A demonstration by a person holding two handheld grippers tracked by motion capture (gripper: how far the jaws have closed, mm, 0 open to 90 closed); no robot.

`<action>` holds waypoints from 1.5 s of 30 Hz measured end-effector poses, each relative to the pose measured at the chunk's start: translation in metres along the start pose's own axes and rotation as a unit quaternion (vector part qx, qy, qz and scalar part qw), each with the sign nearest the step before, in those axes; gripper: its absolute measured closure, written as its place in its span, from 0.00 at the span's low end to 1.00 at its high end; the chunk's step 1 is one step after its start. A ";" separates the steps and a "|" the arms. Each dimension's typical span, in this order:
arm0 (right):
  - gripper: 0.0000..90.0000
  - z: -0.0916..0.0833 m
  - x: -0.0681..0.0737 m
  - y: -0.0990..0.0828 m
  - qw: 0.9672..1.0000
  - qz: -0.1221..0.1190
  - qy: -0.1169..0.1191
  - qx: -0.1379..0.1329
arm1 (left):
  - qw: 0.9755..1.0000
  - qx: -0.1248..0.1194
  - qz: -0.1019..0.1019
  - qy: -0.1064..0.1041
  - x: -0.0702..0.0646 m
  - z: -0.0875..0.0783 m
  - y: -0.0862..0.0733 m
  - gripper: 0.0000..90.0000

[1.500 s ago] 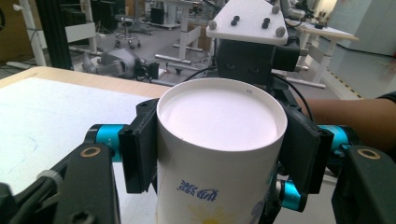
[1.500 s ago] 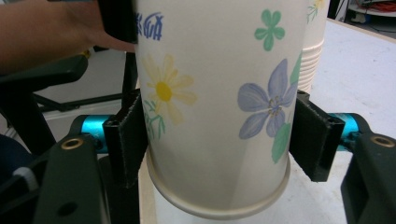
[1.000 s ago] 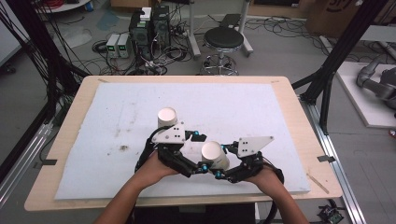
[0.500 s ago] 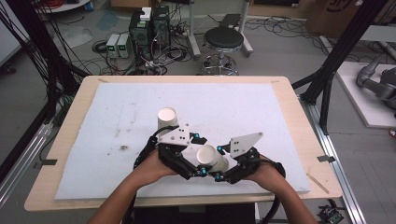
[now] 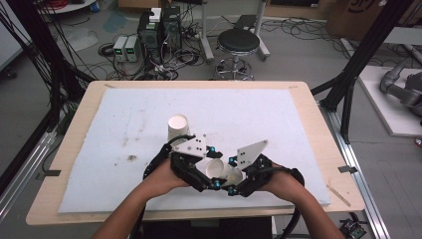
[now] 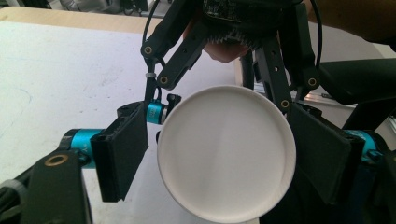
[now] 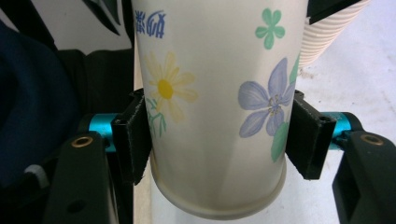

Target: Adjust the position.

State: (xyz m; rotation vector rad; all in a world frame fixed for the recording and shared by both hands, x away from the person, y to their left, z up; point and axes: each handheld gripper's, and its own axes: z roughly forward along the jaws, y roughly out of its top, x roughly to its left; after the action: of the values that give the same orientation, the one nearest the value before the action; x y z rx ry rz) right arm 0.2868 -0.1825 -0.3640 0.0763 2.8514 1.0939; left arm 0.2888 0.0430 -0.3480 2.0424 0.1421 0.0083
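- High view: I see both hands at the near edge of the counter [image 5: 318, 124], which is covered by a white mat [image 5: 249, 119]. The left gripper [image 5: 211, 181] and right gripper [image 5: 230, 183] meet around a paper cup [image 5: 219, 170] held on its side just above the mat.
- A second stack of paper cups [image 5: 178, 128] stands on the mat just beyond the left gripper, apart from the held cup.
- Right gripper view: the right gripper [image 7: 212, 135] has its fingers [image 7: 133, 135] pressed against opposite sides of the flower-printed cup [image 7: 215, 93], pinching it near its base rim. A ribbed cup stack [image 7: 327, 32] shows behind it at upper right.
- Left gripper view: I look straight at the round white bottom of the cup [image 6: 226, 151], which sits between the fingers [image 6: 122, 156] of the left gripper [image 6: 224, 161]. The left finger stands slightly off the cup's edge; whether the right one touches, I cannot tell. The right gripper's linkage [image 6: 233, 42] and a hand [image 6: 224, 49] appear behind the cup.
- Beyond the counter: a black stool [image 5: 239, 42] and electronics boxes [image 5: 159, 30] on the floor.
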 end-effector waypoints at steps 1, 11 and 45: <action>0.37 0.000 0.000 0.001 1.000 0.001 0.003 0.004 | 1.000 0.003 -0.002 -0.002 0.000 0.000 0.000 0.26; 0.38 0.002 0.000 0.003 0.999 -0.004 0.001 0.040 | 0.999 0.026 0.016 -0.010 0.001 0.002 -0.002 0.40; 0.22 -0.018 0.014 -0.046 0.972 0.073 -0.032 -0.222 | 0.990 -0.142 -0.006 -0.014 -0.001 -0.019 -0.043 0.42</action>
State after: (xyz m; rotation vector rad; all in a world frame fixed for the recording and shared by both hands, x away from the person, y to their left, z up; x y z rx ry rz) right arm 0.2700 -0.2270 -0.3824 0.2869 2.5050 1.6955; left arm 0.2825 0.0789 -0.3778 1.7568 0.1272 -0.0077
